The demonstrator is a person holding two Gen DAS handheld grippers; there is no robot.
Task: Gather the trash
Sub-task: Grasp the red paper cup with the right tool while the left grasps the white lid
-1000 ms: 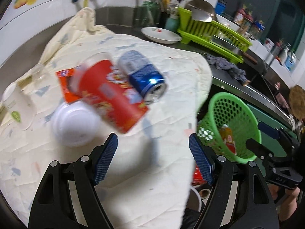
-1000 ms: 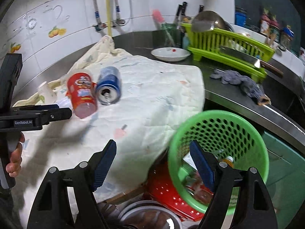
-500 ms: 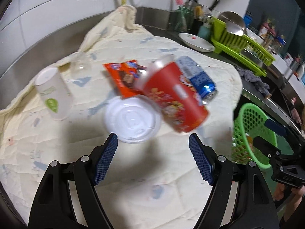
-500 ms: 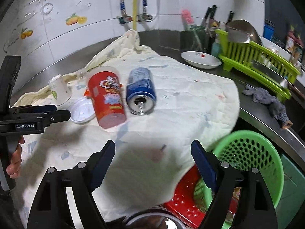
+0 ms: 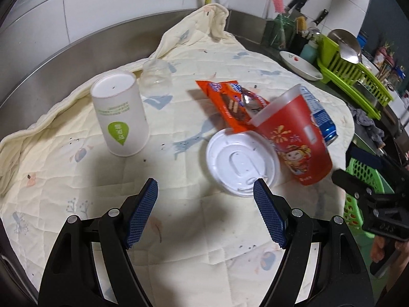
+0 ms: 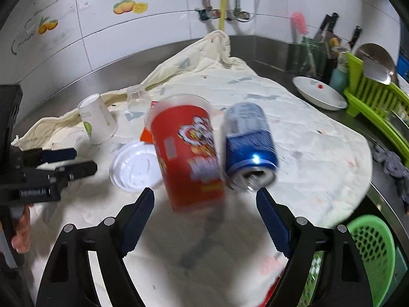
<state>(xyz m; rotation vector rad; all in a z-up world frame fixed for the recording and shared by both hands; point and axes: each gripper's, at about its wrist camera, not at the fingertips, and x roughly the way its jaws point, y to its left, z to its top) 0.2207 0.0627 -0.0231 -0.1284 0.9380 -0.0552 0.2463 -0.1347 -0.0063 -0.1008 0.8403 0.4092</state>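
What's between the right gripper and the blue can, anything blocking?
Nothing visible. The right gripper is open and the blue can lies on its side on the quilt just ahead, open end toward the fingers. The red cup lies close beside it on the left, crowding that finger's path.

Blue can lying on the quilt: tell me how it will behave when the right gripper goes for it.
The blue can lies on its side, so a nudge probably rolls it. Its opened top suggests it is empty and light. Its glossy wall may slip between the open right gripper pads.
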